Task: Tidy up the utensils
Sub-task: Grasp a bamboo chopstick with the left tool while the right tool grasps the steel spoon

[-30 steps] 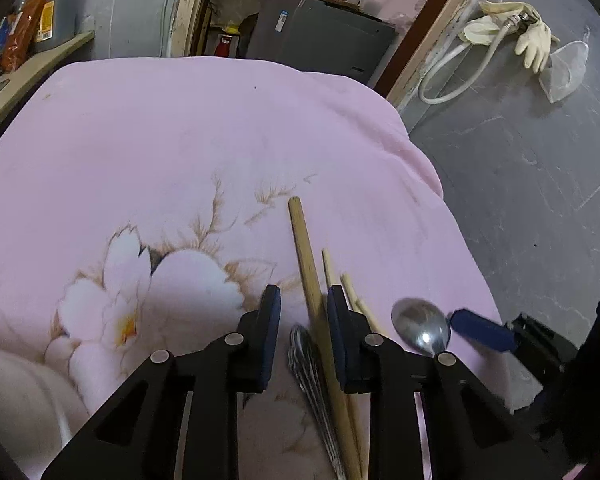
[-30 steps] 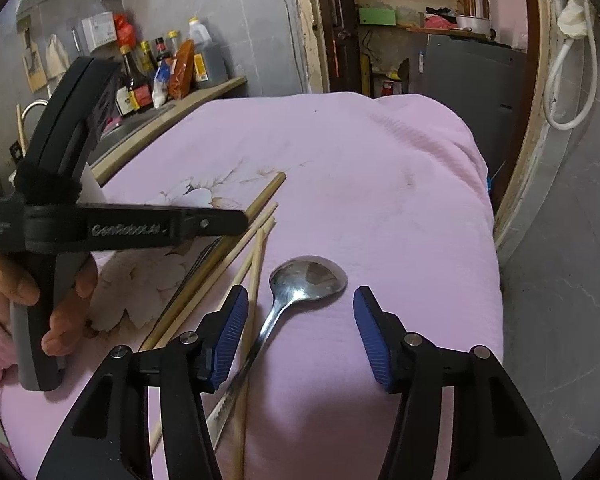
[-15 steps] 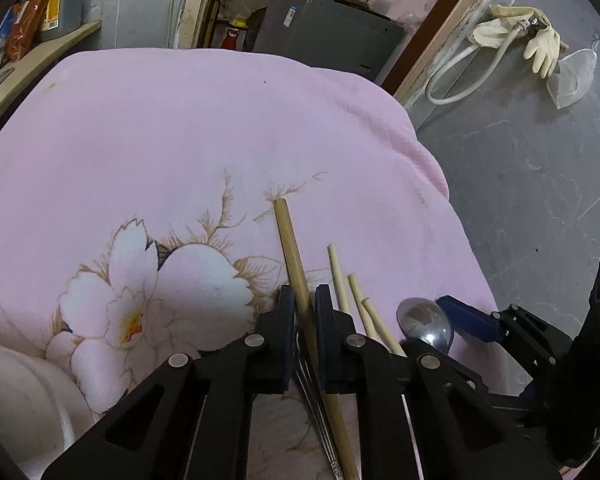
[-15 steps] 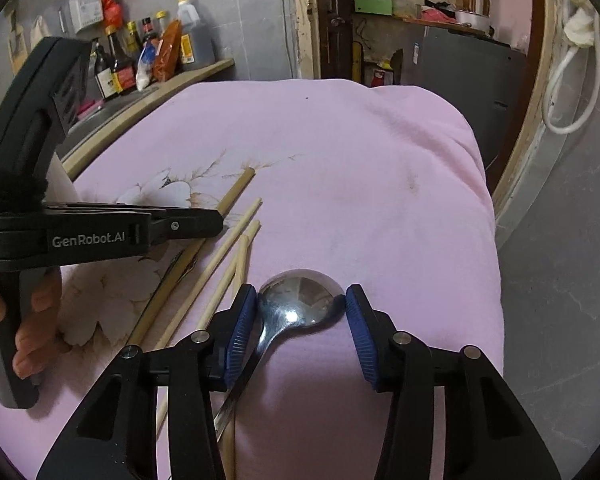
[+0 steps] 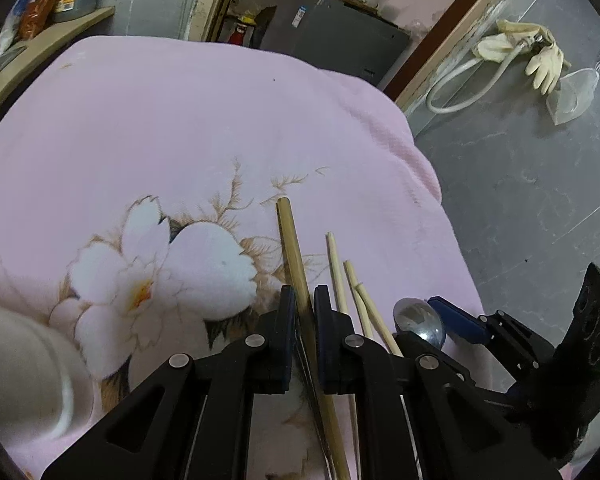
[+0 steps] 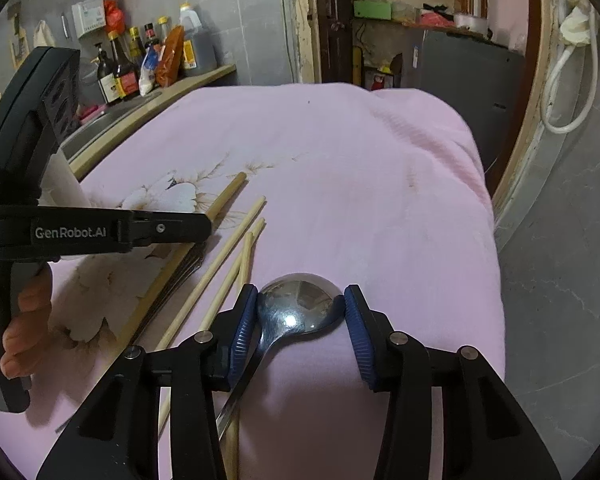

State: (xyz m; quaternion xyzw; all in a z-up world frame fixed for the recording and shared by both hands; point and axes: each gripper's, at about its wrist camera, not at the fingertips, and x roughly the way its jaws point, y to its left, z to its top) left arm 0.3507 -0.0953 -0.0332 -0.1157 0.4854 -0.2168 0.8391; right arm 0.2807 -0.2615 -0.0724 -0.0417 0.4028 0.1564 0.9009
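In the left wrist view, the left gripper (image 5: 300,312) had its jaws clamped on the thick round wooden stick (image 5: 296,276) lying on the pink flowered blanket (image 5: 180,140). It could roll out.

In the right wrist view, the right gripper (image 6: 300,318) squeezed the shiny metal spoon (image 6: 296,312) by its near, round bowl. The smooth bowl might pop free.

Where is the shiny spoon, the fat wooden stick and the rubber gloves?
spoon (image 6: 300,306): right wrist view, middle of its bowl.
fat wooden stick (image 5: 290,240): left wrist view, upper shaft.
rubber gloves (image 5: 546,66): left wrist view, palm of one glove.
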